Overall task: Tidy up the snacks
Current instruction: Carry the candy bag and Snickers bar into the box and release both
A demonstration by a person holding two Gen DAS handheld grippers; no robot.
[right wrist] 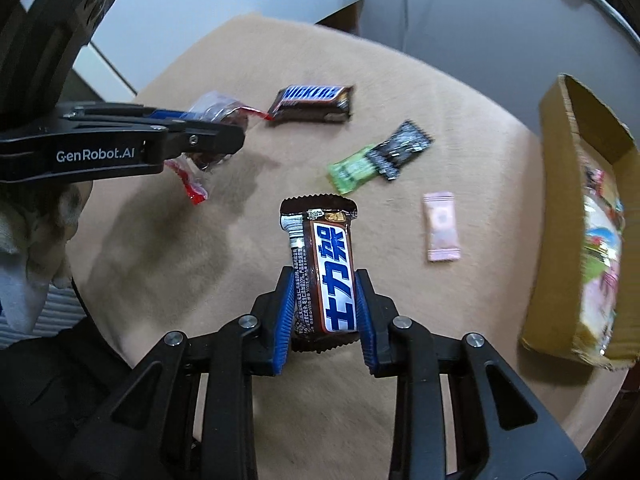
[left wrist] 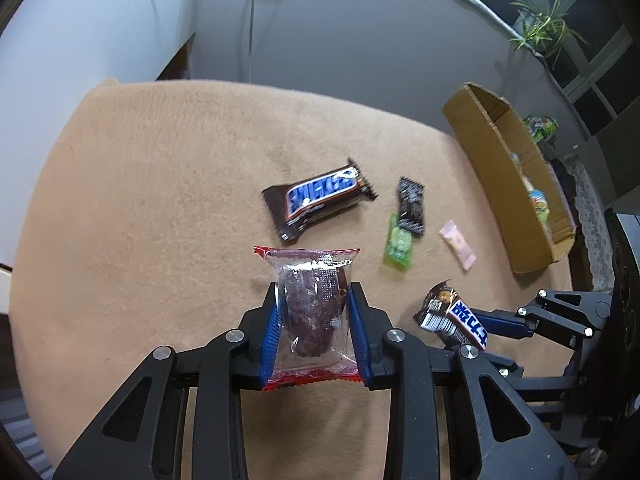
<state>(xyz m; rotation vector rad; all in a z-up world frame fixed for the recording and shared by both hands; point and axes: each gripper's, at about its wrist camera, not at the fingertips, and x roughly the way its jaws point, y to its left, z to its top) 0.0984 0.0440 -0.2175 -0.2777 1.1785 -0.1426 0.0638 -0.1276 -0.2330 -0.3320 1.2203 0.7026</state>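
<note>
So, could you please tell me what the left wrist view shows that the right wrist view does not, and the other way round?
Only the left wrist view shows the potted plant beyond the table and the clear red-edged packet seen head-on between the left gripper's pads.

Only the right wrist view shows the "GenRobot.AI" lettering on the left gripper's side and the brown bar's full label, pinched in the right gripper.

Both show the Snickers bar, green packet, black packet, pink packet and cardboard box.

Clear red-edged packet (left wrist: 312, 312) clamped; brown bar (right wrist: 324, 276) clamped; Snickers (left wrist: 318, 200) flat
</note>
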